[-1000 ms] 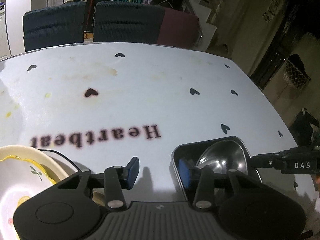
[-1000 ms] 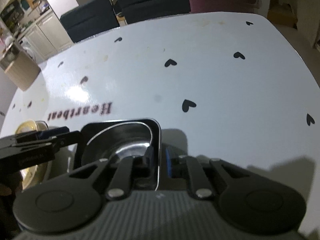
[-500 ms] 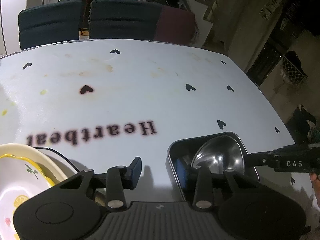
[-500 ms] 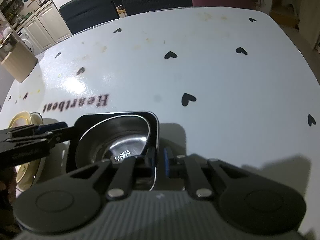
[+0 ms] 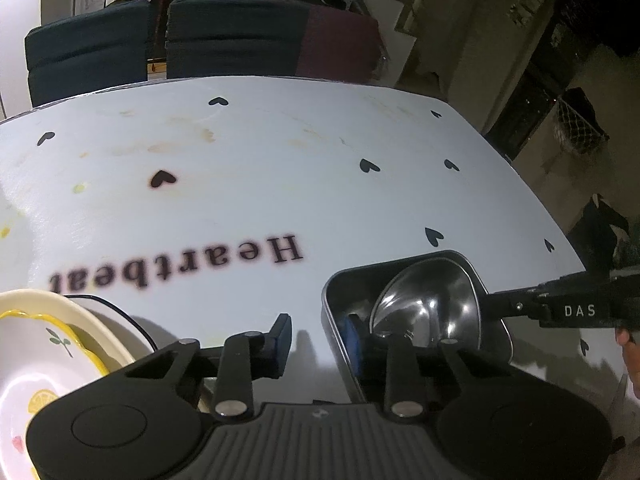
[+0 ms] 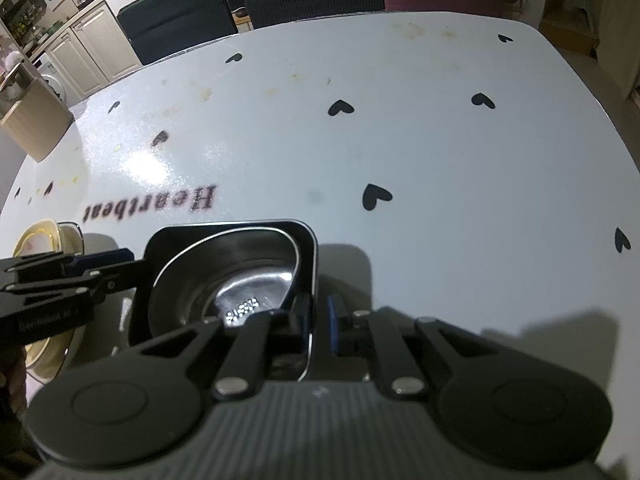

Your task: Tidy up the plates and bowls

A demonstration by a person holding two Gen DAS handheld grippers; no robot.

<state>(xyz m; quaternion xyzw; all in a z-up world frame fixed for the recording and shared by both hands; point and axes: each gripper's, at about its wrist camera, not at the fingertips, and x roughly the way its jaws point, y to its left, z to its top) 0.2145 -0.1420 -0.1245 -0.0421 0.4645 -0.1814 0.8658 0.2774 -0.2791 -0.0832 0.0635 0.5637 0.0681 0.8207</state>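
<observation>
You are looking at a polished metal bowl (image 5: 430,312) mirroring light inside a dark, smooth-walled tray (image 5: 340,300); the white desk (image 5: 280,184) is showing glossy glare, and the lower-left plates (image 5: 36,344) are gleaming like glazed ceramic.

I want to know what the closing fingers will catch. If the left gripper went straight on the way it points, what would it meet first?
Probably the near wall of the black square tray holding the steel bowl. The left gripper is closing with that wall between its fingers; beneath lies the table. Depth is uncertain.
</observation>
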